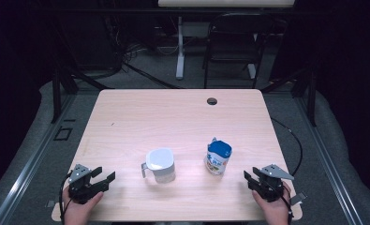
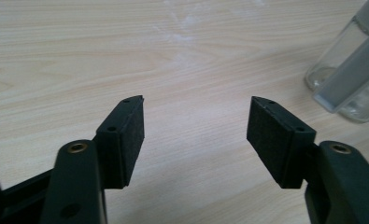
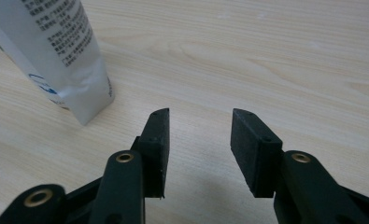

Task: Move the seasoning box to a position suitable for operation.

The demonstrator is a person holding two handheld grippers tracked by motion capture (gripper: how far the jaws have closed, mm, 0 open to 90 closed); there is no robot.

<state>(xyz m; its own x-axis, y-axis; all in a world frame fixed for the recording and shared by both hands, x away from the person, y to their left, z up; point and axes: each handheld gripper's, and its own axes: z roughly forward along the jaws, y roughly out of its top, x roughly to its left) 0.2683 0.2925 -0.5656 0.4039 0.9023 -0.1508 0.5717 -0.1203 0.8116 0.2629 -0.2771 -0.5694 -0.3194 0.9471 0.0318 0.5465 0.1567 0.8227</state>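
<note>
Recording lab, bare wooden table [image 1: 173, 112], black curtains (all around), trailing floor cables [image 1: 140, 70], folding chair [image 1: 232, 44]

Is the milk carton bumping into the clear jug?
Apart. In the high view, bare wooden table shows between the clear plastic measuring jug and the blue-topped white milk carton.

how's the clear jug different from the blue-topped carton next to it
The jug is see-through with an open top; the carton is printed white and blue, with a blue top. The jug has a side handle; the carton has none. The jug looks wider and squatter, the carton narrower. Both stand upright on the table, apart from each other.
</note>
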